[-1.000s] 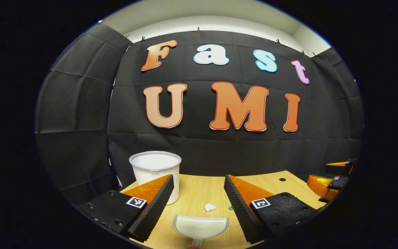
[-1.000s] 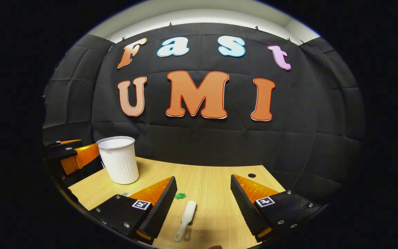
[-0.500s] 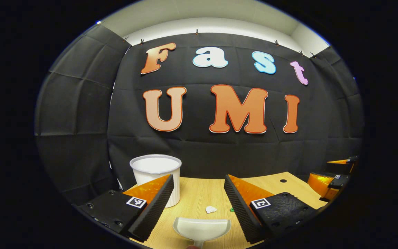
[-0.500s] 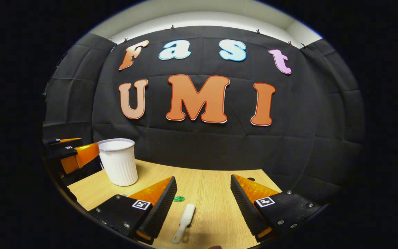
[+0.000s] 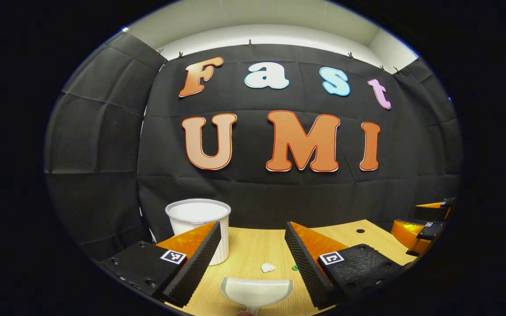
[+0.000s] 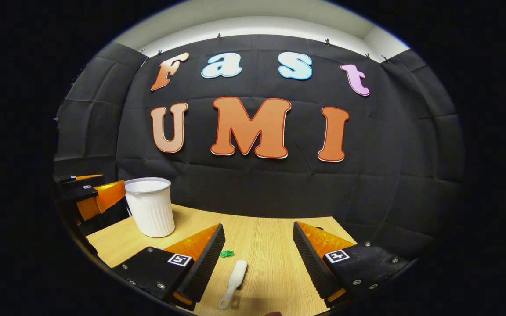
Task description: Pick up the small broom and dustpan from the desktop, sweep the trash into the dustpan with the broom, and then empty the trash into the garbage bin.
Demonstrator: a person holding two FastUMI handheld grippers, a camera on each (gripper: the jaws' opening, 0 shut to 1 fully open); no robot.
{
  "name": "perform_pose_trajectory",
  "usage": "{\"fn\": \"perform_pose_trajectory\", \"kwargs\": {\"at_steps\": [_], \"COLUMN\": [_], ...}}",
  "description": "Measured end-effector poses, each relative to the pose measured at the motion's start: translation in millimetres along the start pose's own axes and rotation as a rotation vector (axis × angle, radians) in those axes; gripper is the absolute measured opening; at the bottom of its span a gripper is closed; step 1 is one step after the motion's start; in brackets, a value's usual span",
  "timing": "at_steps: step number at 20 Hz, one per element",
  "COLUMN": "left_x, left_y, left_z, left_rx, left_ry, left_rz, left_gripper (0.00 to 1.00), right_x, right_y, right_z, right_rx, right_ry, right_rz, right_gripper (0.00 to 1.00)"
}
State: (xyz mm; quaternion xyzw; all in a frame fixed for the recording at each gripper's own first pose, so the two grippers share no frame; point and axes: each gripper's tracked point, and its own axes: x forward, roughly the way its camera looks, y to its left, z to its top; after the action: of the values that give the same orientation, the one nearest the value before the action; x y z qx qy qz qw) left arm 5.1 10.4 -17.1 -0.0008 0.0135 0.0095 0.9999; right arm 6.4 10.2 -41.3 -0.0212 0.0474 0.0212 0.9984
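1. Dustpan (image 5: 256, 292) lies on the light wood desk (image 5: 253, 250), white, at the near edge of the left gripper view, its open mouth facing the far wall.
2. Black cloth closes off the booth behind and to the sides of the desk; a pale wall strip and ceiling show above it.
3. A white ribbed bin (image 5: 199, 226) stands upright on the far left part of the desk; in the right gripper view the bin (image 6: 150, 212) sits at the left, near the desk's left edge.
4. Trash: a white paper scrap (image 5: 268, 267) lies just beyond the dustpan's mouth, apart from it, and a green scrap (image 5: 294, 267) lies just right of that, partly hidden by a finger.
5. The left gripper (image 5: 253, 230) hangs above the desk with its jaws wide apart and nothing between them; the dustpan sits low between its fingers, untouched.
6. Broom (image 6: 234, 282): a small white brush lies flat on the desk in the right gripper view, handle end nearest, head pointing far.
7. The right gripper (image 6: 259, 232) is likewise spread wide and holds nothing; the broom lies between its fingers, closer to the left one, and the green scrap (image 6: 226, 253) lies just beside that finger.
8. Each view catches the other gripper at its edge: the right gripper (image 5: 424, 224) far right, the left gripper (image 6: 90, 195) far left beside the bin.
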Motion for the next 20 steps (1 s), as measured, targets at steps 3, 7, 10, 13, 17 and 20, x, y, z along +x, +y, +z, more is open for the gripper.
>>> {"fn": "perform_pose_trajectory", "kwargs": {"at_steps": [3,7,10,13,17,20], "left_x": [0.9,1.1,2.3,1.3,2.5,4.2], "left_y": [0.2,1.5,0.3,-0.1,-2.7,-2.7], "left_z": [-2.6,-3.7,-3.6,-4.3,-7.6,-10.5], "left_rx": [-0.002,-0.003,-0.001,-0.002,-0.004,-0.004], "left_ry": [0.002,0.004,0.005,0.008,0.018,0.029], "left_rz": [0.002,0.007,0.008,0.006,0.003,0.0], "left_gripper": [0.94,0.94,0.94,0.94,0.94,0.94], "right_x": [0.2,0.5,1.2,1.0,1.7,2.6], "right_y": [-0.9,-2.0,-3.1,-3.0,-2.4,-2.5], "right_z": [2.0,-0.5,-0.7,-1.0,-2.8,-5.9], "right_rx": [0.002,0.012,0.018,0.018,0.019,0.019], "right_ry": [-0.01,-0.003,-0.002,0.0,0.008,0.015], "right_rz": [-0.007,-0.01,-0.014,-0.013,-0.01,-0.008], "right_gripper": [0.94,0.94,0.94,0.94,0.94,0.94]}}
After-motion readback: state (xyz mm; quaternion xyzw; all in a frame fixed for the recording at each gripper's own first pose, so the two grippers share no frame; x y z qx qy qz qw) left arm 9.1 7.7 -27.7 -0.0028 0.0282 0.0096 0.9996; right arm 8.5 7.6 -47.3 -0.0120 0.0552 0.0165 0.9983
